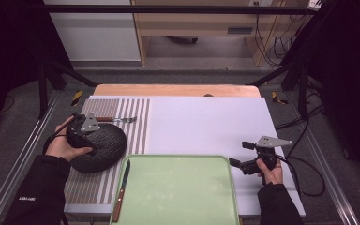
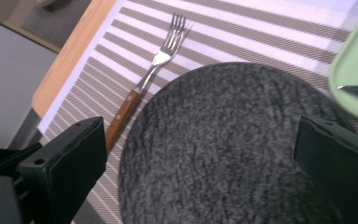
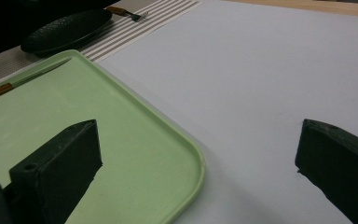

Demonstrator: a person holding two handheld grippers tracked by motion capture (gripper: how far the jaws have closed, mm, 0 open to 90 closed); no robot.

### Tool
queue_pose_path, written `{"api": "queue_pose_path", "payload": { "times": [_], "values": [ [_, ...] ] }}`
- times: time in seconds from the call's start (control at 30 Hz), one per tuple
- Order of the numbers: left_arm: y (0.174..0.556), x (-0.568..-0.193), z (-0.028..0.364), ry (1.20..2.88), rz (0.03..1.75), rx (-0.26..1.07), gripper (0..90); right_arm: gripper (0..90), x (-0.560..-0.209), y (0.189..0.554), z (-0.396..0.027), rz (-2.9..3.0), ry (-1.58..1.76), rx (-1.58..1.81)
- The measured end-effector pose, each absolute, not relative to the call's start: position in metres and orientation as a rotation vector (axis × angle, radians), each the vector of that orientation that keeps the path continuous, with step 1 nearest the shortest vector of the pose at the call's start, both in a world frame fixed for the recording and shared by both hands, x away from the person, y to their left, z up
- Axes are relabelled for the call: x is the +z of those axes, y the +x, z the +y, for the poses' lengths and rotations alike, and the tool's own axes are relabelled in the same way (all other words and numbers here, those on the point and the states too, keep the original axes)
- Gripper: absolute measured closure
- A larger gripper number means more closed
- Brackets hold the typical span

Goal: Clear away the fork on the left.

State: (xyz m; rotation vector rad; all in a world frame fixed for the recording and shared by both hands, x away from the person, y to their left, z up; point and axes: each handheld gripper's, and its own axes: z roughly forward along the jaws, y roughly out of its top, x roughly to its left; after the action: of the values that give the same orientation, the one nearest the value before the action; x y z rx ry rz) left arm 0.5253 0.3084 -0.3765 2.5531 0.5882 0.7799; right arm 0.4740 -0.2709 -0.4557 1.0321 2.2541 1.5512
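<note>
Left gripper: the left gripper [image 1: 82, 129] hangs over the dark grey round textured plate [image 1: 101, 147] at the lower left of the high view; in the left gripper view its jaws stand spread wide with the plate [image 2: 223, 144] between them, pinching nothing.
Right gripper: the right gripper [image 1: 246, 154] sits at the lower right of the high view, over the bare white sheet; in the right gripper view its jaws are spread apart and hold nothing.
Plate: rests on the grey-and-white striped placemat [image 1: 133, 117], just left of the pale green rectangular plastic tray [image 1: 183, 187].
Fork: a steel fork with a brown wooden handle [image 1: 117, 120] lies on the placemat just beyond the plate, in the upper middle of the left gripper view [image 2: 161, 58].
Knife: a wooden-handled knife [image 1: 122, 190] lies along the tray's left edge, blade pointing away from the person.
Surface: a white sheet [image 1: 206, 122] covers the light wooden tabletop [image 1: 176, 90], whose far edge shows as a strip.
Room: grey floor, black frame bars, a pale wooden cabinet and loose cables at the top of the high view.
</note>
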Motion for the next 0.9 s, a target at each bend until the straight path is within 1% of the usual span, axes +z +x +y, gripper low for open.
{"api": "queue_pose_path", "payload": {
  "times": [0.27, 0.9],
  "values": [
    [0.545, -0.38, 0.313, 2.599, 0.58, 0.866, 2.5, 0.4, -0.456, 0.474, -0.271, 2.256, 1.034, 1.546],
    [0.584, -0.395, 0.328, 2.643, 0.532, 1.026, 4.3, 0.4, -0.457, 0.475, -0.27, 2.258, 1.037, 1.533]
  ]
}}
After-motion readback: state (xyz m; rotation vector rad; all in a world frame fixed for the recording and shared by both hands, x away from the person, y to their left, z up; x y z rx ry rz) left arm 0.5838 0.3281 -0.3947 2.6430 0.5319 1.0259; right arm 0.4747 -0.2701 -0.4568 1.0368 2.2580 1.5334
